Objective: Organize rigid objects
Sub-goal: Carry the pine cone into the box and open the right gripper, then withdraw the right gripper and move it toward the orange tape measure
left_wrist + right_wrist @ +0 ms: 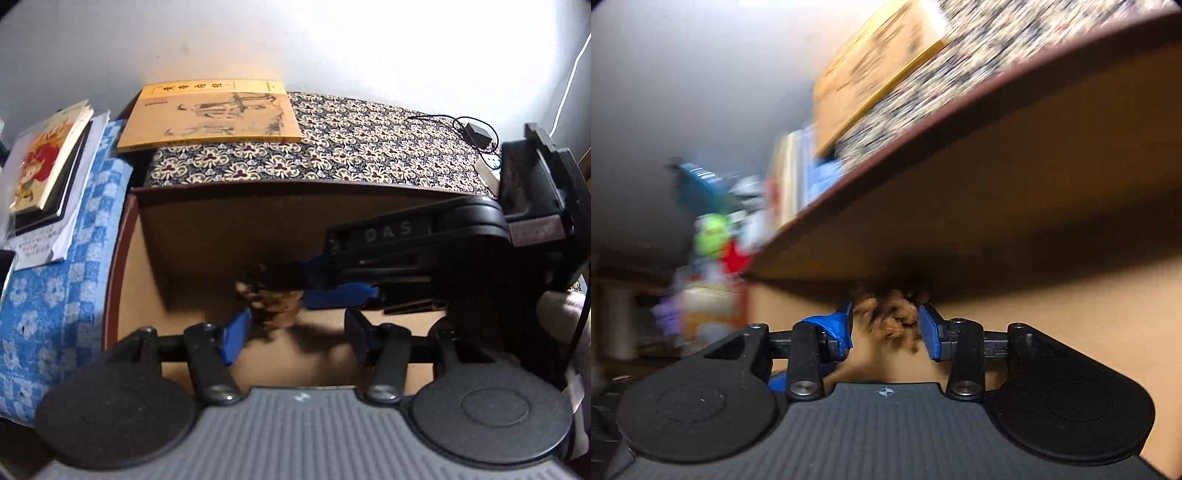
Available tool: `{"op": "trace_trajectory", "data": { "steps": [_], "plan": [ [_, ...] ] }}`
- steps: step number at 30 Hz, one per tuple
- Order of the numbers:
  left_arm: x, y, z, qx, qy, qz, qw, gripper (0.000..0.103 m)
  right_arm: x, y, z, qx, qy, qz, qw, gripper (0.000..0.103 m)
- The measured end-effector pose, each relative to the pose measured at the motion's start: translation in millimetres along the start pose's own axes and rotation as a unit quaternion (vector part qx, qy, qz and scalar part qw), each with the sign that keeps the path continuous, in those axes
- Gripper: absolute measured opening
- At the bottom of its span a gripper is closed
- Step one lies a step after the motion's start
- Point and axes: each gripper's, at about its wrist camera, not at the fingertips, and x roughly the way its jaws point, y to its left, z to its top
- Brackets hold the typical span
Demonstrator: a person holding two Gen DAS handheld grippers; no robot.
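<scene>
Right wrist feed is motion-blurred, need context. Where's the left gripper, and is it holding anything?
Observer: Left gripper is open and empty, at the near edge of the cardboard box.
Operator: What's left of the box?
Observer: A cartoon-cover book on a stack, on a blue checkered towel.
Operator: Any cables nearby?
Observer: A black adapter with its cord, on the patterned cloth behind the box, far right.
</scene>
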Motion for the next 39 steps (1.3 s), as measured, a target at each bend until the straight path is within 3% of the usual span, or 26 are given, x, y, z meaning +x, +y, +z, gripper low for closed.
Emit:
{"op": "trace_trajectory", "data": {
  "steps": [2, 8, 18, 29, 39],
  "plan": [
    [-4, 0, -1, 0.002, -0.009, 0.002, 1.0, 0.054, -9, 5, -2, -0.007, -0.027, -0.001, 1.0, 0.024],
    [-16, 0, -3, -0.013, -0.024, 0.018, 0.9995, 0.054, -41, 11, -14, -0.022, -0.049, -0.006, 0.999, 0.024],
    [-45, -26, -21, 0.008, -0.021, 0.125, 0.992, 0.055, -93, 19, -59, -0.07, -0.102, -0.044, 0.991, 0.024],
    [-89, -51, -45, 0.009, -0.053, 0.175, 0.9831, 0.058, -115, 53, -107, -0.174, -0.149, -0.073, 0.971, 0.024],
    [-114, -74, -72, -0.007, -0.059, 0.205, 0.9771, 0.058, -147, 55, -150, -0.241, -0.212, -0.091, 0.943, 0.024]
  ]
}}
